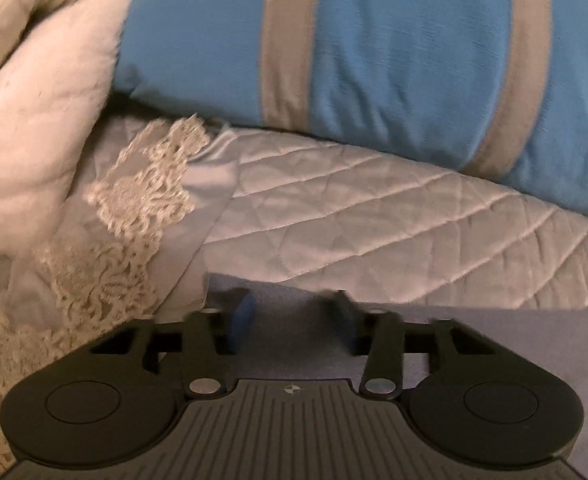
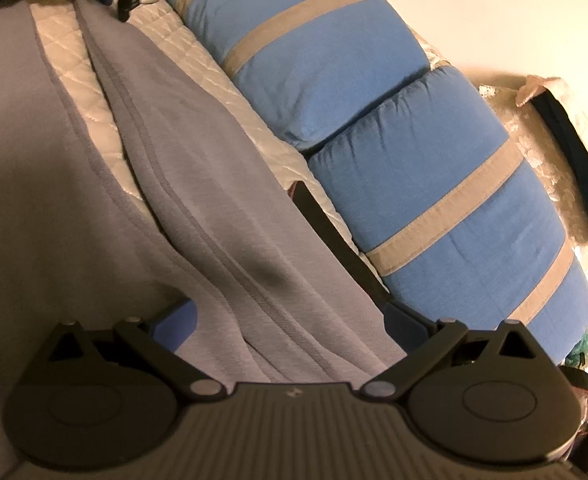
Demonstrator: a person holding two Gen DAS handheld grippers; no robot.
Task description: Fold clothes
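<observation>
Here, quilted white bedspread (image 1: 373,220), blue striped pillows (image 1: 393,60), grey garment (image 2: 214,200), left tool (image 1: 292,312) apart, right tool (image 2: 290,314) apart

Grey-lilac garment (image 2: 198,184) on a white diamond-quilted bedspread (image 1: 373,224), beside blue pillows (image 2: 445,208) with beige stripes

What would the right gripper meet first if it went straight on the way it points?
Probably the grey garment: the right gripper stands open over its folds. Beyond lie the quilt and blue pillows; depth is unclear.
</observation>
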